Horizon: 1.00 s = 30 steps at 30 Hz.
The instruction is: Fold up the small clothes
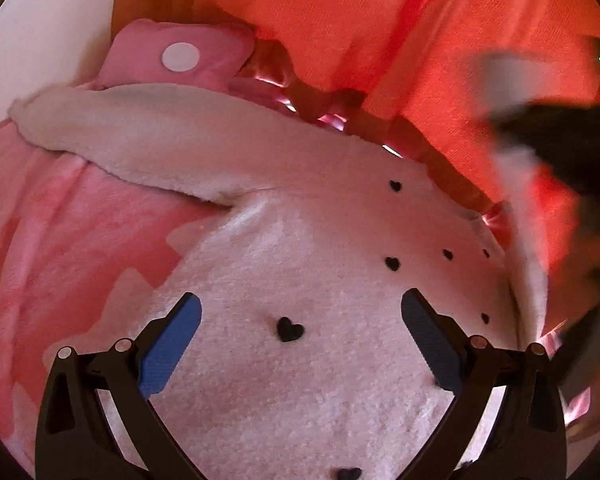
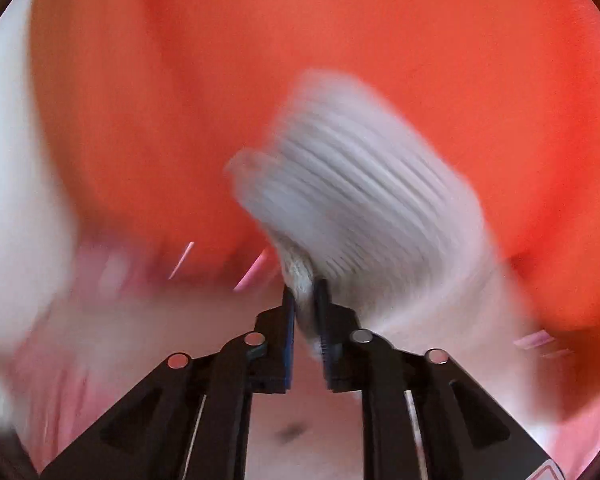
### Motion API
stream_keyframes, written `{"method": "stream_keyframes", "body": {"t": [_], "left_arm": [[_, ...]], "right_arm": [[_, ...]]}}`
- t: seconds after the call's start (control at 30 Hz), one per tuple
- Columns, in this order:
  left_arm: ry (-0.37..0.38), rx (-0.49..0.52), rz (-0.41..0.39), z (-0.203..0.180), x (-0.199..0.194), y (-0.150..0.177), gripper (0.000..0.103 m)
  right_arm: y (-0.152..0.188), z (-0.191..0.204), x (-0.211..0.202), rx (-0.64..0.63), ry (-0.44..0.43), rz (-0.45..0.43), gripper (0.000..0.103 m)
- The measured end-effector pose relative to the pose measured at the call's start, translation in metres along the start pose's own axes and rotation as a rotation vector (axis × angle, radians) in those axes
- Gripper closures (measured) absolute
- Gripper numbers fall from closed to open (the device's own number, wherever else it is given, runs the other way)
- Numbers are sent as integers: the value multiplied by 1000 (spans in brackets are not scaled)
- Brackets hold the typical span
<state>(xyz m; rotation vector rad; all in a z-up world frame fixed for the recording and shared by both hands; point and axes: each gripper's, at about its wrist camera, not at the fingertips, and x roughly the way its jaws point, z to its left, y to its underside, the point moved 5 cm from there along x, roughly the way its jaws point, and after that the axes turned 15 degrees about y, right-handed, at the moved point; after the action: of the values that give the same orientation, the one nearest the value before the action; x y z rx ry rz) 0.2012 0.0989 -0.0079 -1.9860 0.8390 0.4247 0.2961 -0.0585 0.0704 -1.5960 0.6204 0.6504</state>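
Note:
A fluffy pale pink garment [image 1: 300, 240] with small black hearts lies spread on a pink blanket [image 1: 60, 232]. One sleeve [image 1: 148, 132] lies folded across its top. My left gripper [image 1: 300, 312] is open just above the garment's middle, with a black heart between its blue pads [image 1: 172, 344]. My right gripper [image 2: 305, 292] is shut on the garment's other sleeve, pinching it near the ribbed cuff [image 2: 360, 184]. The cuff sticks up past the fingertips, blurred by motion. The right gripper shows as a dark blur [image 1: 560, 140] in the left wrist view.
An orange cloth [image 1: 420, 40] hangs behind the bed, with a shiny pink ribbon edge [image 1: 332, 116] along the blanket. A pink pillow with a white dot [image 1: 180, 56] lies at the far left. A white wall [image 1: 40, 20] is beyond.

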Motion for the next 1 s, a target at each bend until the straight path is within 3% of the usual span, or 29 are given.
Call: {"method": "stream_keyframes", "body": {"t": [0.07,0.13,0.2,0.3,0.43,0.53,0.63,0.77,0.87,0.93,0.97,1.0], "left_arm": [[-11,-15,8,7,2,-1,5],[-12,-33,14,12,4,-3,5],[-5,-43,25,15,8,-4,5],[18,-53,48,12,16,-3,5],[72,-78,78,7,30,-1,5],[126,-113,81,3,37,-5,5],[131,-120,35,-1,43,-16,5],[137,-143,60,3,68,-17,7],[135,-155,98,6,93,-14,21],[99,-115,109,5,105,-13,37],[73,-84,102,3,108,-13,40],[46,-42,97,1,111,-12,46]], "right_arm": [[29,11,28,-21,12,87,92],[39,-10,13,70,-18,38,92],[55,-54,-16,172,-27,6,84],[103,-126,-54,294,91,1,70],[168,-201,-71,510,162,26,66],[203,-242,-51,708,136,127,66],[200,-251,-32,739,90,111,67],[189,-262,-8,826,23,100,67],[188,-270,-3,872,5,80,67],[190,-274,-9,856,26,55,79],[189,-276,-13,830,51,40,94],[188,-278,-17,821,63,28,95]]}}
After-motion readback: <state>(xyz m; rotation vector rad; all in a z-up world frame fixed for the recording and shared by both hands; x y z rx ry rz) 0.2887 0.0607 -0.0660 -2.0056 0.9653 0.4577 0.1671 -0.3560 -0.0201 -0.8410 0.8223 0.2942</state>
